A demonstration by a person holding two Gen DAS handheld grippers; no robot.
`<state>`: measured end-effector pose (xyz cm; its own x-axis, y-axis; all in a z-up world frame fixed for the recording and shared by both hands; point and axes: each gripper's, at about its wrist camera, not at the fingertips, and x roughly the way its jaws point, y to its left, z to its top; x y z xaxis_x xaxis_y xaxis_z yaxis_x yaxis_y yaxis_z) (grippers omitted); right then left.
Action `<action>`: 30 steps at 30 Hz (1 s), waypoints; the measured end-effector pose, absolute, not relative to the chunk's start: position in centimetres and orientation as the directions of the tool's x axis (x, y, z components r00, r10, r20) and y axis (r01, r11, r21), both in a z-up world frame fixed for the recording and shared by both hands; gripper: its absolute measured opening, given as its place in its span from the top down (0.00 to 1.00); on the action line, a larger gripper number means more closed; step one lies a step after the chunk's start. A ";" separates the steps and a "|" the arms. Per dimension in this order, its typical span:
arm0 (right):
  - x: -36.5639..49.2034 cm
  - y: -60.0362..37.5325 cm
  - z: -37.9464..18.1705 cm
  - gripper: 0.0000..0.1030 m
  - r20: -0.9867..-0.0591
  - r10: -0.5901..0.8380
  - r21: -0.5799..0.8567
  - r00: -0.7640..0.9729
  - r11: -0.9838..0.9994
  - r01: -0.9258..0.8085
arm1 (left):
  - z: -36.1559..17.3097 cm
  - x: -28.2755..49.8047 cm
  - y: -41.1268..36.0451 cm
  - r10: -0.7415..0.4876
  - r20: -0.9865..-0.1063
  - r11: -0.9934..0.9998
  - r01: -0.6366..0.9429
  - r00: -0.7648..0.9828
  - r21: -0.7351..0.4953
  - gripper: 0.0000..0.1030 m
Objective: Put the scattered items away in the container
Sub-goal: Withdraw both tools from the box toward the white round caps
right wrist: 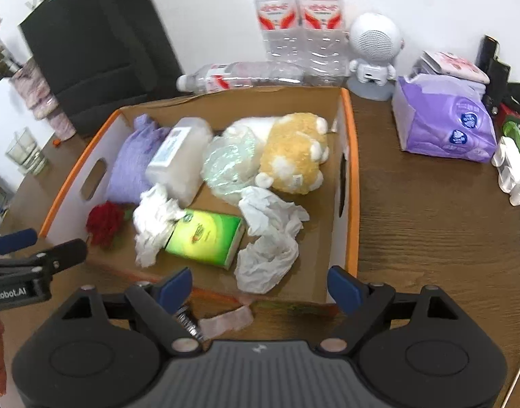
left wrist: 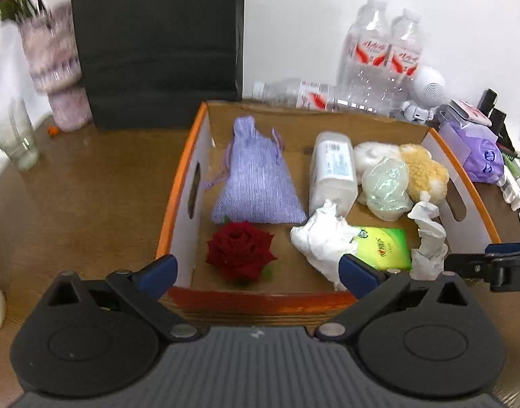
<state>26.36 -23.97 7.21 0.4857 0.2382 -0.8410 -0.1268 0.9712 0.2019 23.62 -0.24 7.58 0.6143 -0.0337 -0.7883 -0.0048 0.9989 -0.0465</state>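
Observation:
An open cardboard box with an orange rim (left wrist: 173, 204) (right wrist: 352, 176) holds a lilac cloth pouch (left wrist: 256, 183) (right wrist: 127, 170), a red rose head (left wrist: 239, 255) (right wrist: 105, 222), a clear tub (left wrist: 333, 170) (right wrist: 180, 163), a green tissue pack (left wrist: 384, 248) (right wrist: 205, 234), crumpled tissues (left wrist: 324, 241) (right wrist: 270, 238), a crinkled plastic bag (left wrist: 387, 188) (right wrist: 231, 166) and a yellow-white plush toy (left wrist: 423, 170) (right wrist: 294, 153). My left gripper (left wrist: 256, 272) is open and empty at the box's near wall. My right gripper (right wrist: 260, 287) is open and empty at the near right corner.
Water bottles (right wrist: 301, 23) stand and lie behind the box, beside a white robot-shaped speaker (right wrist: 374, 51). A purple wipes pack (right wrist: 443, 122) and small items sit to the right. A black bag (left wrist: 158, 44), a vase (left wrist: 59, 68) and a glass (left wrist: 16, 136) are at the left.

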 end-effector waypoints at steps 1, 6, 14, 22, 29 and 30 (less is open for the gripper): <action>26.6 -24.1 7.1 0.15 -0.841 0.229 0.195 0.490 0.973 -0.120 | 7.1 23.9 -0.1 -0.045 -0.799 0.998 -0.005 0.600 -0.060 0.00; 27.2 -23.9 6.7 0.15 -0.836 0.182 0.131 0.517 0.982 -0.135 | 6.3 23.8 -0.6 -0.058 -0.801 0.998 0.024 0.595 -0.054 0.00; 26.8 -23.5 6.7 0.14 -0.852 0.169 0.112 0.495 0.983 -0.143 | 6.2 24.2 -0.3 -0.047 -0.803 0.999 0.037 0.594 -0.031 0.00; 24.8 -23.4 9.1 0.14 -0.814 0.203 0.145 0.544 0.978 -0.149 | 9.4 20.5 -0.9 -0.101 -0.719 0.995 0.062 0.688 -0.080 0.00; 15.6 -25.4 11.9 0.14 -0.610 0.334 0.188 0.718 0.942 -0.278 | 8.9 9.5 -3.6 -0.214 -0.529 0.975 0.209 0.821 -0.071 0.00; 14.2 -25.7 11.1 0.14 -0.586 0.339 0.175 0.736 0.940 -0.293 | 7.8 8.6 -4.1 -0.213 -0.532 0.974 0.218 0.820 -0.054 0.02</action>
